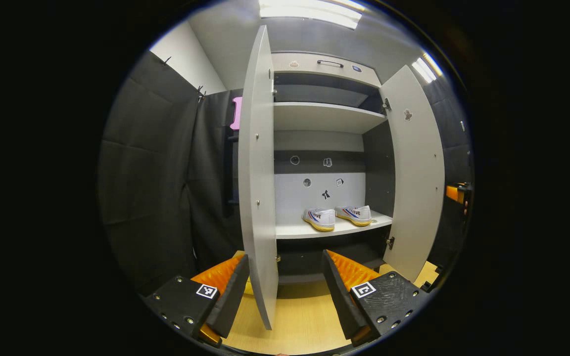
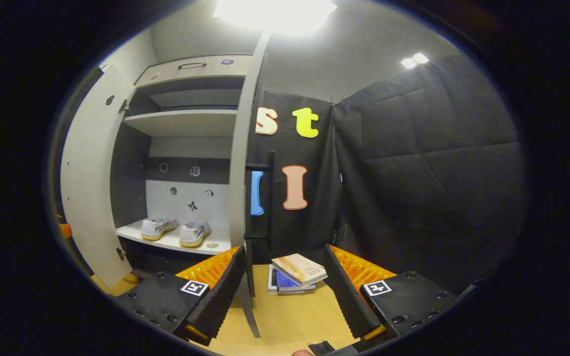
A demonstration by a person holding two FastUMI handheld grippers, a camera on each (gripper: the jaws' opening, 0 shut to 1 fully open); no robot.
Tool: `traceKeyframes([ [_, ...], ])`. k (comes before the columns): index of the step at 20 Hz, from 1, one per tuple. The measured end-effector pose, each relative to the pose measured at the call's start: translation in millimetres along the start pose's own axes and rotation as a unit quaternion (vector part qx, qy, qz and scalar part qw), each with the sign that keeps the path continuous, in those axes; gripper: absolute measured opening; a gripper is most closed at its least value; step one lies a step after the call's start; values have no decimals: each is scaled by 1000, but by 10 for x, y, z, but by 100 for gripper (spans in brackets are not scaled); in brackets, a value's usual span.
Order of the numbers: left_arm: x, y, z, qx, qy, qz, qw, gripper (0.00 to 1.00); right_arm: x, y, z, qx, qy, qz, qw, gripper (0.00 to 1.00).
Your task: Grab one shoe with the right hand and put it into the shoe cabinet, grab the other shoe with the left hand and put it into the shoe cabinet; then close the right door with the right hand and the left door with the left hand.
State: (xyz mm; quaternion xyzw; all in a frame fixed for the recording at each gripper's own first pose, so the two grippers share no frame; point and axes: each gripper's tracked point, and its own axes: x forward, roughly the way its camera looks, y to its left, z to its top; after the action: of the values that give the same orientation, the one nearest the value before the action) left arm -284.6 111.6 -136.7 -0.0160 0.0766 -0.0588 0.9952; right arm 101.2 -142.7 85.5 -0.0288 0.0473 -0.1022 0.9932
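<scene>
Two white shoes with yellow soles [image 1: 319, 218] [image 1: 355, 214] stand side by side on the lower shelf [image 1: 295, 230] of the grey shoe cabinet. Both doors stand wide open. In the left gripper view, the left door [image 1: 258, 198] hangs close in front, its lower edge running down between the fingers of my open left gripper [image 1: 285, 257], nearer the left finger. In the right gripper view, the right door [image 2: 238, 173] is seen edge-on, passing between the fingers of my open right gripper [image 2: 284, 252], beside its left finger. The same shoes [image 2: 156, 227] [image 2: 193, 233] sit on the shelf beyond it.
Stacked books [image 2: 297, 271] lie on the wooden floor [image 2: 290, 316] to the right of the right door. Black padded cloth walls [image 2: 423, 173] close in both sides. The cabinet has an upper shelf [image 1: 322, 116] and a top drawer with a handle [image 1: 329, 63].
</scene>
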Motion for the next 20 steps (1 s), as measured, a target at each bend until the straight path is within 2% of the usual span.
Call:
traceKeyframes([
  [5, -8, 176, 2, -5, 1, 18, 1000, 79, 250, -289, 65, 9, 6, -58, 998, 98],
  [7, -31, 269, -7, -9, 2, 26, 1000, 79, 350, -292, 96, 11, 10, -69, 998, 98],
  [12, -122, 588, -21, -8, 4, 53, 999, 79, 505, -212, 148, 14, 7, -78, 997, 98],
  [14, -144, 728, -29, -10, 5, 63, 998, 79, 498, -212, 170, -3, 1, -82, 997, 95],
  [15, -156, 786, -29, -11, 5, 67, 998, 79, 480, -191, 191, -8, -1, -81, 997, 91],
  [16, -169, 863, -18, -11, 4, 70, 997, 79, 460, -153, 196, -12, 0, -79, 997, 94],
  [17, -177, 917, -7, -10, 3, 75, 997, 79, 443, -139, 203, -12, 0, -79, 997, 91],
  [20, -169, 1025, 15, -13, 1, 79, 997, 79, 397, -53, 198, -9, 1, -74, 997, 91],
])
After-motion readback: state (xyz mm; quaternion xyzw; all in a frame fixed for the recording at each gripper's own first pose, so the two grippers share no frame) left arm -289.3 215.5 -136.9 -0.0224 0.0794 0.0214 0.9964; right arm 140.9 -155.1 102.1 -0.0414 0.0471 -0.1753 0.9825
